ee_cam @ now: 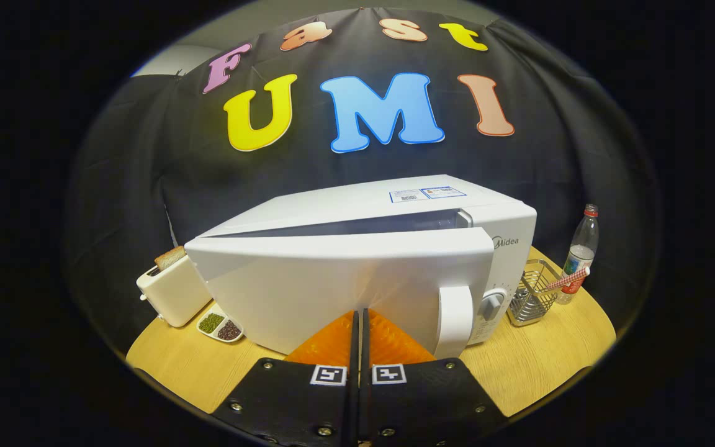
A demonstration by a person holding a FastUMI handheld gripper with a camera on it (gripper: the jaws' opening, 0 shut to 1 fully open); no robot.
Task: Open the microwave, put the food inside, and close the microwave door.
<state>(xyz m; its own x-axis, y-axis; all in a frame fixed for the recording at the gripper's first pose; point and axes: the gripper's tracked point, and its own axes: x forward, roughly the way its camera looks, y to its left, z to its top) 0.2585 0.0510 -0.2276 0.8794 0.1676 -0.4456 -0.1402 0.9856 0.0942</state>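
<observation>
Closing step: tongs (359,316) pressed together, nudging microwave door (339,285), slightly ajar; next, more push until flush.

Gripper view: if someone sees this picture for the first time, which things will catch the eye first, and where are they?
The white microwave stands out most: it sits mid-table, its door slightly ajar, with the gripper closed, fingertips at the door's front. Left of it stands a toaster with a bread slice sticking up, and a small two-part dish lies in front. To the right are a wire basket and a clear bottle.
</observation>
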